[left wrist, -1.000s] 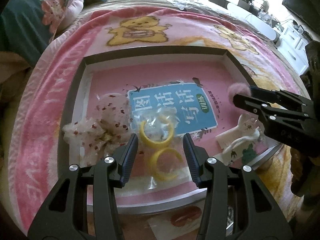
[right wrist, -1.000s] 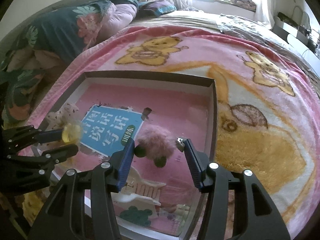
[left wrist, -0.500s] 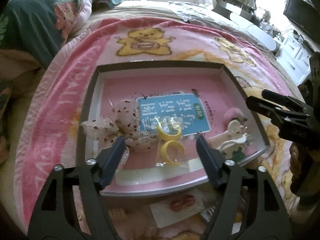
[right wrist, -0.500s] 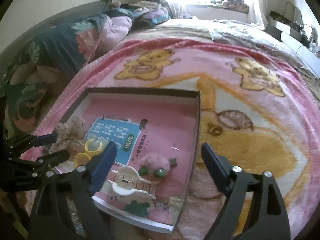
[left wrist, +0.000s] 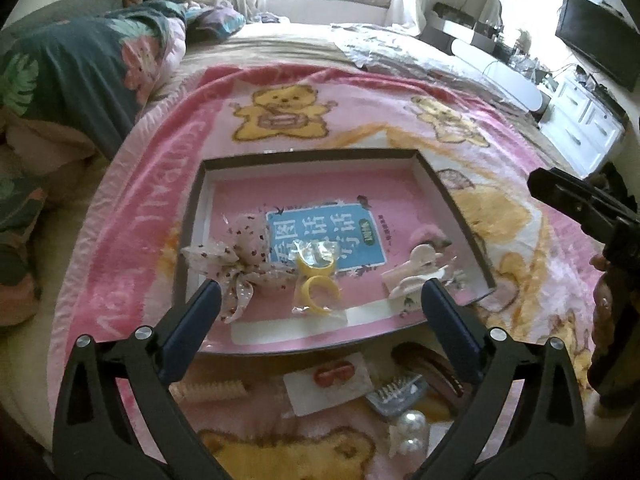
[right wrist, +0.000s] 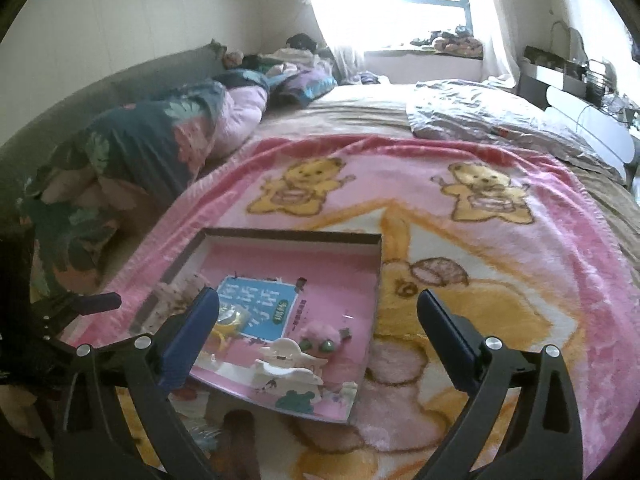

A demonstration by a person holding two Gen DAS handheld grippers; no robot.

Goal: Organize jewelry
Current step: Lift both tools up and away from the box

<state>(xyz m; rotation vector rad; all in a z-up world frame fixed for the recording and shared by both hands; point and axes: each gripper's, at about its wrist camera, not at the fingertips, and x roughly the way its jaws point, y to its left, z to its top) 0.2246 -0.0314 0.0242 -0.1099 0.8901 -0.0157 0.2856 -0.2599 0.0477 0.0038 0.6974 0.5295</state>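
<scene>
A shallow pink-floored box (left wrist: 224, 168) lies on the bear blanket. In it are a spotted fabric bow (left wrist: 240, 260), bagged yellow rings (left wrist: 316, 280), a white claw clip (left wrist: 416, 268) and a pink fluffy hair tie (left wrist: 426, 236). My left gripper (left wrist: 320, 324) is open and empty, raised over the box's near edge. My right gripper (right wrist: 318, 334) is open and empty, raised above the box (right wrist: 372, 280); the claw clip (right wrist: 286, 364) and fluffy tie (right wrist: 320, 332) lie below it. The right gripper also shows at the right edge of the left wrist view (left wrist: 576, 200).
Loose pieces lie on the blanket in front of the box: a carded red clip (left wrist: 332, 376), a grey comb clip (left wrist: 396, 396), a brown clip (left wrist: 428, 364), a pearl piece (left wrist: 412, 432), a pink comb (left wrist: 212, 390). Pillows and a quilt (left wrist: 80, 80) lie at the left.
Both grippers opened wide and pulled back and up from the box. The yellow rings and the fluffy tie were let go and now lie in the box.
</scene>
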